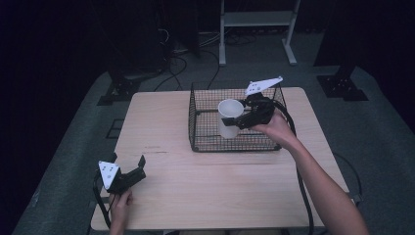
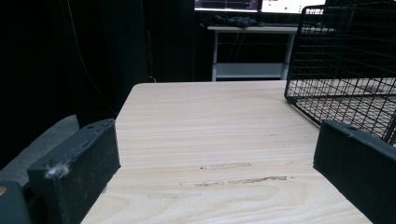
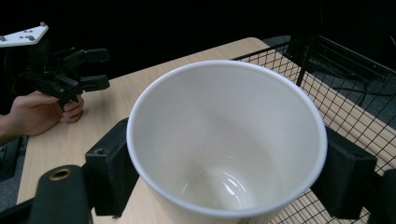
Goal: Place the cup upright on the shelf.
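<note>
high view, pale wood table (image 1: pixel 210 191) in dark room, right tongs (image 1: pixel 234 121) clamping white cup (image 1: pixel 229 117), left tongs (image 1: pixel 128 165) agape, empty

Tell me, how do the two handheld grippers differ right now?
The right gripper is shut on a white cup, its jaws pressing both sides; the left gripper has its jaws apart with nothing between them. The right gripper is raised at the wire basket, while the left gripper sits low near the wooden table's front left corner. Both are black, held in one hand, and bear a pale three-cornered plate.
</note>
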A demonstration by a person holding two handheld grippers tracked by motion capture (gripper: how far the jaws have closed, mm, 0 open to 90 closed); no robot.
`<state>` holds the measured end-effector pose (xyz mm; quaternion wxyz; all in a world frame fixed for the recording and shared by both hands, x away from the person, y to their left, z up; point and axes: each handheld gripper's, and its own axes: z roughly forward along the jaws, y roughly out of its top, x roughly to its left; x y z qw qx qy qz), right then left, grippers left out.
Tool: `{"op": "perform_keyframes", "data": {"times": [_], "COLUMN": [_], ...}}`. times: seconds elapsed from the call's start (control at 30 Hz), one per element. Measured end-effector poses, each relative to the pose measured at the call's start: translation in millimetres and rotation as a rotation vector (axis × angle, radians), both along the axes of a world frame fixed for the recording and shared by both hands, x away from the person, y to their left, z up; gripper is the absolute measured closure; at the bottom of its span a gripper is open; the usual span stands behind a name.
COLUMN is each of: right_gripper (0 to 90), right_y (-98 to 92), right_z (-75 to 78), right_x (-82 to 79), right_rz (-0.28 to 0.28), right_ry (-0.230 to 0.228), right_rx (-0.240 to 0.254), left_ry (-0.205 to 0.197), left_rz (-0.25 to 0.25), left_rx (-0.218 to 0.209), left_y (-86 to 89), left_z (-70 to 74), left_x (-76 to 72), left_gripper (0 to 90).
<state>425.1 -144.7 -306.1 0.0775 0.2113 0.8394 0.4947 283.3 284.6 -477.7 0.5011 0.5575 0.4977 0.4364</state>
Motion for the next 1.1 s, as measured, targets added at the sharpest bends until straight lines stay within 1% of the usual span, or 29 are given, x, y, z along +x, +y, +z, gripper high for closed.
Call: {"op": "perform_keyframes", "data": {"times": [0.2,0.3,0.53,0.77,1.1], "right_gripper": [19.3,19.3,19.3,19.3,19.3], "right_y": [3.1,3.9,5.8,7.3,13.9], "right_z": [2.9,3.2,3.6,2.1,14.3], "right_x": [5.2,9.3,22.4,31.6,44.8], "right_rz": [-0.003,-0.007,-0.027,-0.041,-0.051], "right_ry": [-0.001,0.001,0.005,0.011,-0.004], "right_rx": [-0.001,0.006,-0.002,-0.014,-0.029], "left_ry": [-0.001,0.001,0.001,0.0,0.001], "left_rz": [0.001,0.001,0.0,0.0,0.001], "left_rx": [0.0,-0.002,-0.003,-0.006,-0.008], "left_y": [-0.1,0.0,0.2,0.5,0.7], "left_z": [-0.1,0.0,0.0,-0.1,0.0], "left_x": [0.0,-0.1,-0.1,0.1,0.2], "left_gripper": [0.0,0.0,0.0,0.0,0.0]}}
